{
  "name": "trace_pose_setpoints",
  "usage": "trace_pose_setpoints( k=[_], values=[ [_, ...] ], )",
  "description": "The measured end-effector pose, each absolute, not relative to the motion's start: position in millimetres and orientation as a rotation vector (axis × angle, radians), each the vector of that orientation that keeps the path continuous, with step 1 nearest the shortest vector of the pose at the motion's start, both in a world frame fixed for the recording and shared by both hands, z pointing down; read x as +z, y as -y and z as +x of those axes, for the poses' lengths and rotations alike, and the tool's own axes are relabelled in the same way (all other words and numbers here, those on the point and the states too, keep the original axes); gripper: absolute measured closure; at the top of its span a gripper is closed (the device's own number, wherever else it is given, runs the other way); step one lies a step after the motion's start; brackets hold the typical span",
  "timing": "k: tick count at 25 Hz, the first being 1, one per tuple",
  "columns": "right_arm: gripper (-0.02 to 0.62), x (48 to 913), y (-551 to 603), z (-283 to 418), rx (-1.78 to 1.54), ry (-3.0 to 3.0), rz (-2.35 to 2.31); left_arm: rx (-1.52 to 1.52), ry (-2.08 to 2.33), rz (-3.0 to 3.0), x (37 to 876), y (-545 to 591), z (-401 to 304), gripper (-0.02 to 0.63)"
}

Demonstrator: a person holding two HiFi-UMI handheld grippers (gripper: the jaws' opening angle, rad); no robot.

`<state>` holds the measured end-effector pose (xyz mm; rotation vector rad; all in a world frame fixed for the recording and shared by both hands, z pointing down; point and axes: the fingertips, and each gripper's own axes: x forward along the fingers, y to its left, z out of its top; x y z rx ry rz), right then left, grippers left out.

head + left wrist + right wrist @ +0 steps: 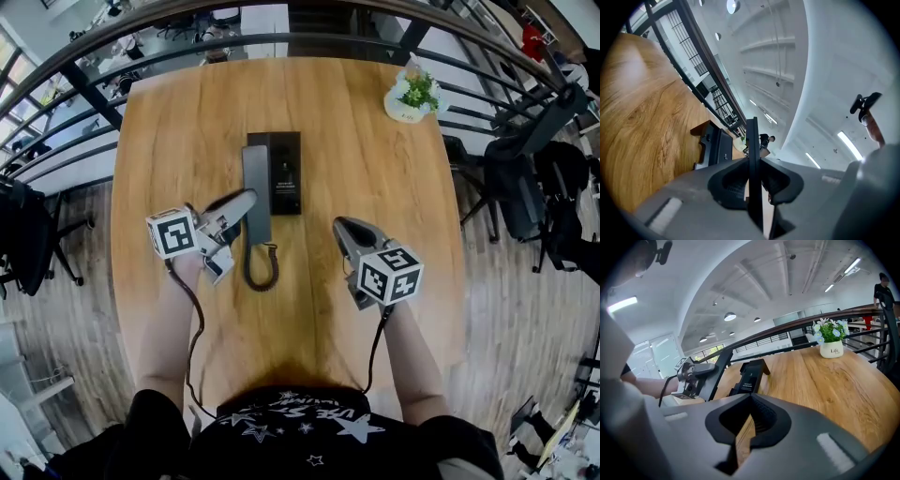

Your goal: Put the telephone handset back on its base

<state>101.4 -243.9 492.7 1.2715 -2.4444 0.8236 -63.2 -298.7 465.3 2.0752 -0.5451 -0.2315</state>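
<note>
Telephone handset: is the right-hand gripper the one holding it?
No, the left gripper is clamped on the handset, while the right gripper has nothing between its jaws.

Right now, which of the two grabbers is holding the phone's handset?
The left gripper: its jaws are clamped on the grey handset beside the base. The right gripper is shut on nothing, off to the side.

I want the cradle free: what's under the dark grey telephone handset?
Beneath the handset lie part of the black telephone base and the wooden table; the cradle is covered. The left gripper holds the handset.
</note>
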Motion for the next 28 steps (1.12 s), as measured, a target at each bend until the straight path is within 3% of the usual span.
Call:
trace_pose_setpoints(
  k=[28],
  values=[
    [0.594,540,254,103,0.944,2.389,1.265,-0.129,0.552,2.023,529,360,-59,0.523]
  ],
)
